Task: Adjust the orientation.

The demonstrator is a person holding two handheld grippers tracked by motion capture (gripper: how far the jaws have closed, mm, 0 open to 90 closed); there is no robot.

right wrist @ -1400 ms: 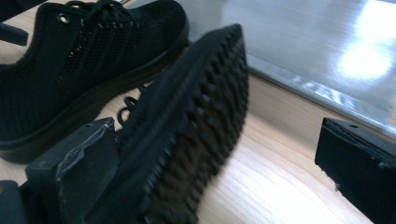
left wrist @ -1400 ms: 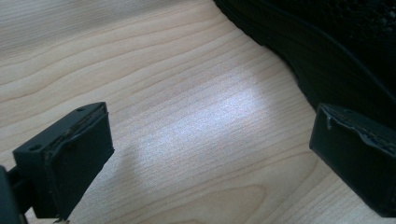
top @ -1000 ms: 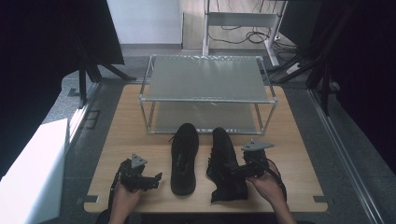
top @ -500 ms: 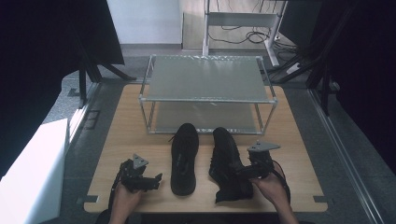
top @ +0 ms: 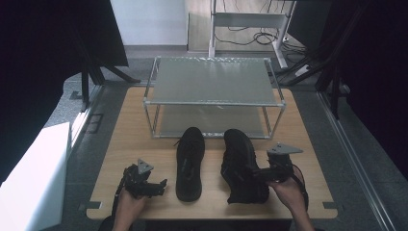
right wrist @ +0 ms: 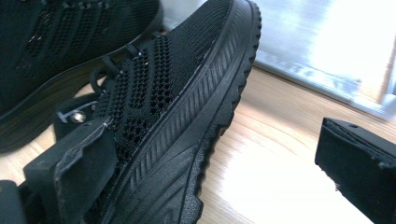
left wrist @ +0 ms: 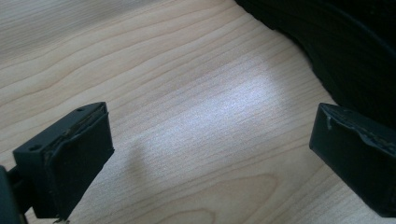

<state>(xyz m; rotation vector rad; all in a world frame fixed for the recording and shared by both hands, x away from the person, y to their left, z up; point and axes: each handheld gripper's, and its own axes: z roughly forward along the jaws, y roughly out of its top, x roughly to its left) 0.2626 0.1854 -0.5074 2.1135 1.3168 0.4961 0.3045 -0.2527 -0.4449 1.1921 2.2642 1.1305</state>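
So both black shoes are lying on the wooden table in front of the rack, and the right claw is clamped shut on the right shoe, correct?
Not quite. The right claw is open, not clamped shut: the right gripper view shows its jaws spread wide, one against the side of the right shoe, the other well clear of it. Both shoes do lie on the wooden table in front of the rack.

I find no legible text, label, brand, number or sign in any view. The right shoe (right wrist: 177,107) beside my right gripper (top: 263,172) shows plain black knit and a ribbed sole, unmarked. The left shoe (top: 189,162) carries no readable mark. The rack (top: 211,82) and the table (top: 298,144) bear no lettering. My left gripper (top: 159,185) shows no marking either.
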